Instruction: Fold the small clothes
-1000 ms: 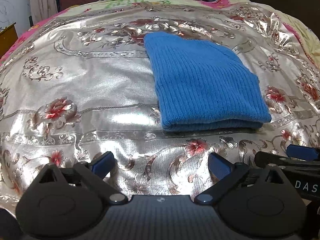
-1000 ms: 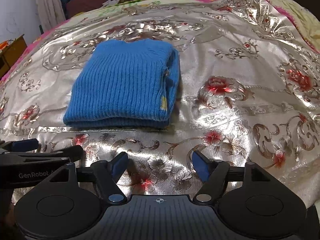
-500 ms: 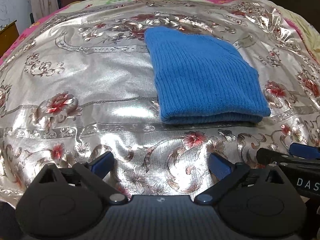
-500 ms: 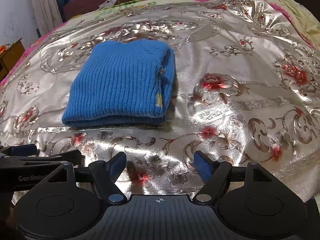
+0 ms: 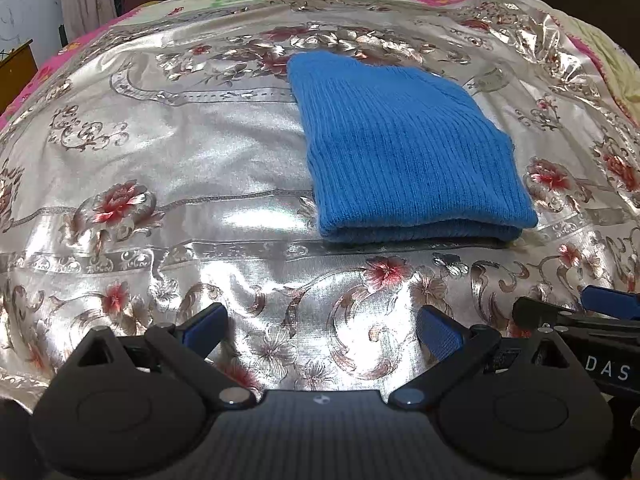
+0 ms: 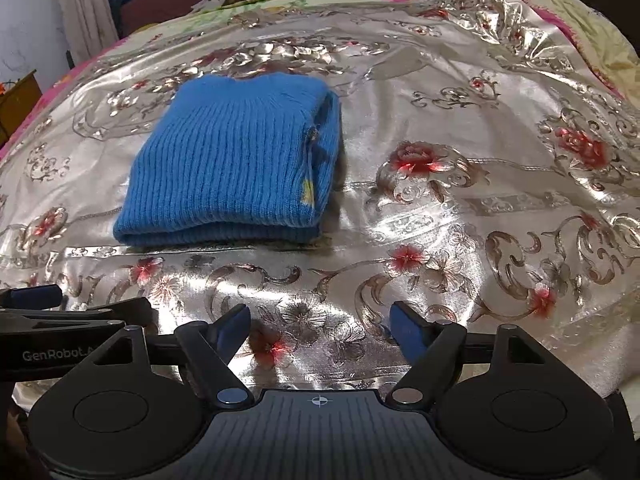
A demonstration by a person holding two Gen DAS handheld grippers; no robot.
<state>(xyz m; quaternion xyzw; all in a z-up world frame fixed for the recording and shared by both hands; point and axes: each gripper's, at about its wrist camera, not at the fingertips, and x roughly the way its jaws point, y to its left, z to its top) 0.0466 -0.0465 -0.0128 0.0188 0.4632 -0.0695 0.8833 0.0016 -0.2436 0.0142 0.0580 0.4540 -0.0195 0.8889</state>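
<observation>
1. The blue knitted garment (image 5: 404, 152) lies folded into a compact, roughly square stack on the shiny flowered bedspread (image 5: 168, 168). In the left wrist view it sits right of centre; in the right wrist view it sits left of centre (image 6: 236, 164). It therefore lies between the two grippers and somewhat farther away than both.
2. Fold condition: the near edge shows two rounded layers stacked one on the other. The right side, seen from the right wrist view, shows open layer ends and a small yellow patch (image 6: 307, 196) peeking out. No sleeve or loose flap sticks out past the outline.
3. Left gripper (image 5: 320, 326): jaws spread wide, nothing between the blue pads, only bare bedspread below. It is near the garment's near edge but apart from it.
4. Right gripper (image 6: 320, 326): jaws released and spread, nothing between them, clear of the garment and hanging over a red flower in the print.
5. Each gripper's outer finger shows at the edge of the other's view, so the two hang side by side.
6. Judgement on progress: this piece looks finished, or very nearly. What may be left is squaring the right edge, or moving the stack aside.
7. No other small garment shows on the near bedspread; the cloth at the far end of the bed is too small to identify.
</observation>
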